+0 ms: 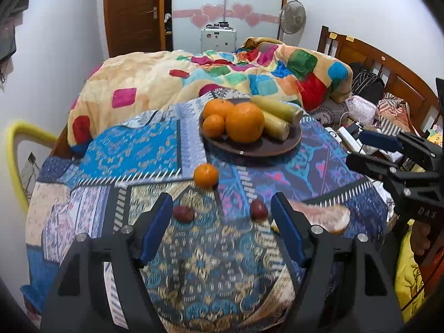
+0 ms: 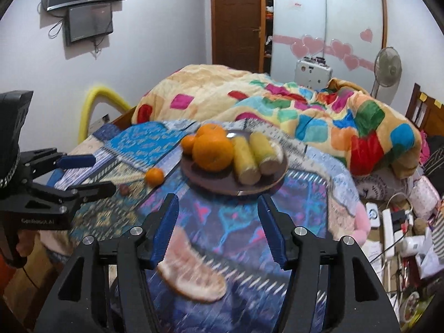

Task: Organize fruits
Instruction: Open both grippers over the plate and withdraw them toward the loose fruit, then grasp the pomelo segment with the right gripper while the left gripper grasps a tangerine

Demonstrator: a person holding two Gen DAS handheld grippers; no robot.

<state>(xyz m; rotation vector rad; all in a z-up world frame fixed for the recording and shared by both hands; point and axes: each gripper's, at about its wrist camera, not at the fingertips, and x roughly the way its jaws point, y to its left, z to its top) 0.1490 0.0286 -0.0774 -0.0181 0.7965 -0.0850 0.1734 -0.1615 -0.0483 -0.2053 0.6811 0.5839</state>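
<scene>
Both grippers hover open over the patterned cloth on the bed, nothing held.

The left gripper [image 1: 222, 222] points down at the cloth [image 1: 155, 149], jaws spread wide and empty; the right gripper [image 2: 217, 227] stands alongside, jaws parted somewhat less, also empty. A hand [image 2: 26, 242] shows dimly under the left gripper's handle. The bed carries a rumpled multicoloured quilt [image 1: 249, 72]; a wooden headboard [image 1: 388, 66], a fan [image 1: 292, 16], a brown door [image 1: 130, 11] and two wall screens [image 2: 86, 5] surround it. A dark plate [image 1: 249, 147] holds three oranges, the largest [image 1: 244, 122] in front, and two yellow cylindrical pieces [image 1: 277, 116]. Off the plate lie a small orange [image 1: 206, 175], two dark red fruits [image 1: 183, 213], and a pale citrus segment [image 2: 191, 272], blurred, probably pomelo.
</scene>
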